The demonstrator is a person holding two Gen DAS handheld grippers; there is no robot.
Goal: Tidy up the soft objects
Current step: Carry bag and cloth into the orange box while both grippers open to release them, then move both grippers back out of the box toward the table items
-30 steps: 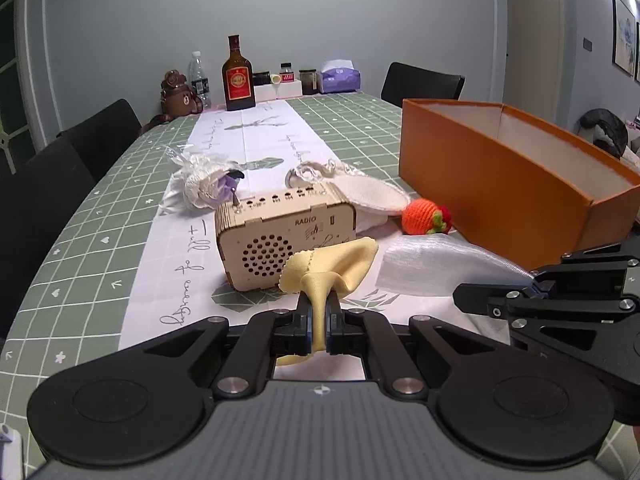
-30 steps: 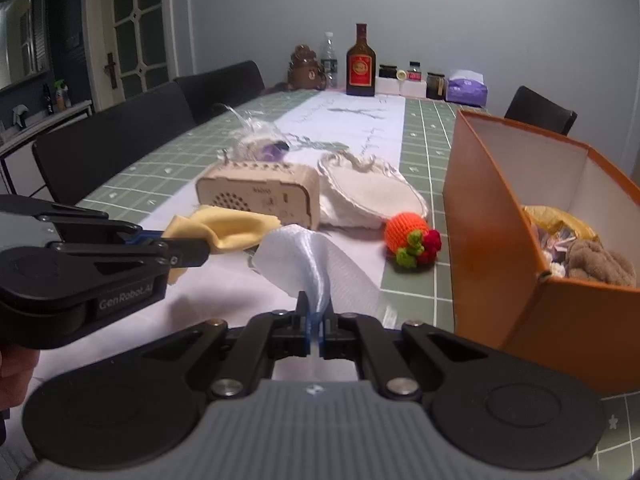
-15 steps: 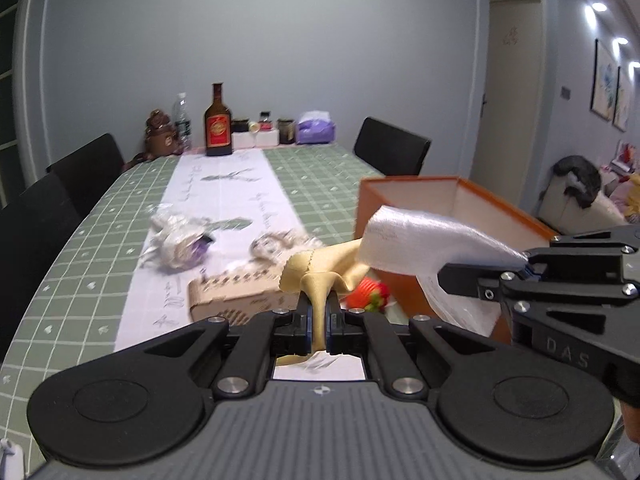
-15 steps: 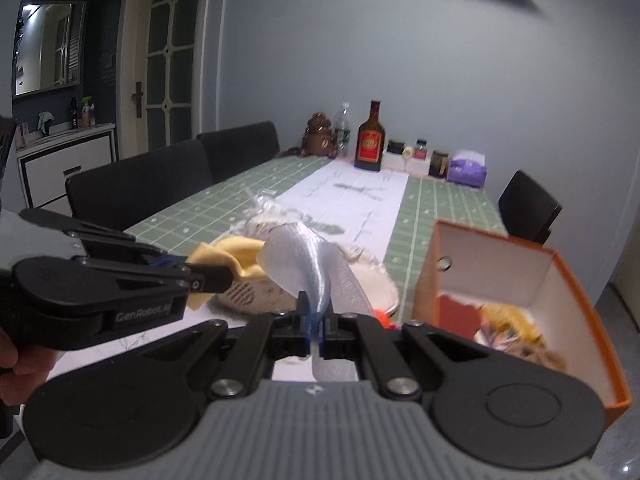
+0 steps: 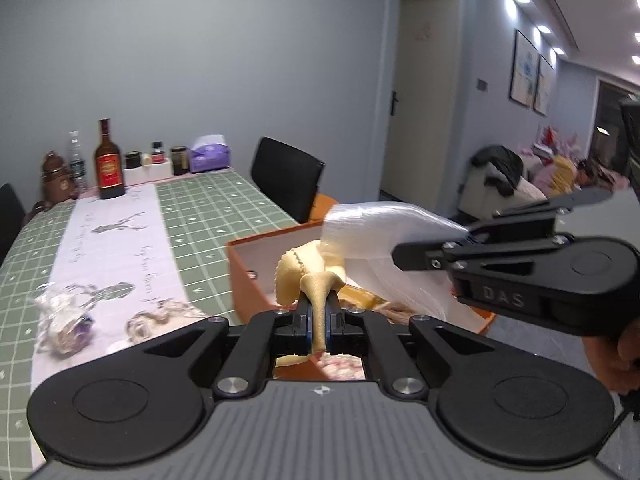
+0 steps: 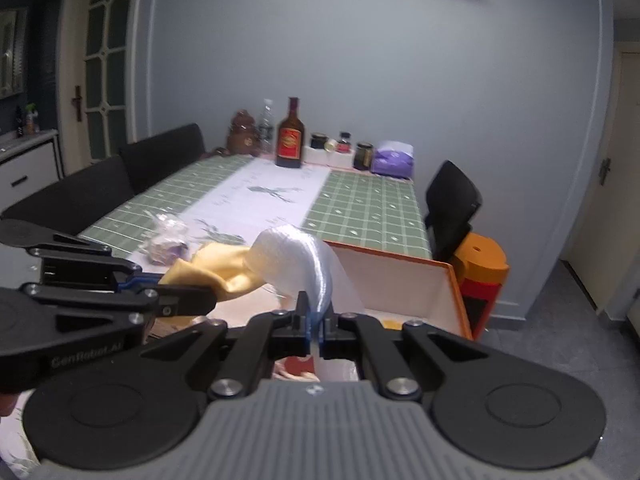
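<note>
While our left gripper (image 5: 316,322) pinches the yellow cloth (image 5: 298,276), our right gripper (image 6: 316,330) clamps the white gauzy fabric (image 6: 296,258); both hang above the orange box (image 6: 404,276) at the table (image 6: 360,204) edge.

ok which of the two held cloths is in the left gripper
The yellow cloth, pinched in the left gripper; the sheer white cloth is in the right gripper.

Left wrist cam: rides behind left gripper (image 5: 316,320), looks forward and slightly down over orange box (image 5: 248,280), close. Right wrist cam: same mount behind right gripper (image 6: 316,322), facing down the table (image 6: 360,204). Shared: box, brown bottle (image 6: 289,136), each other's gripper.
</note>
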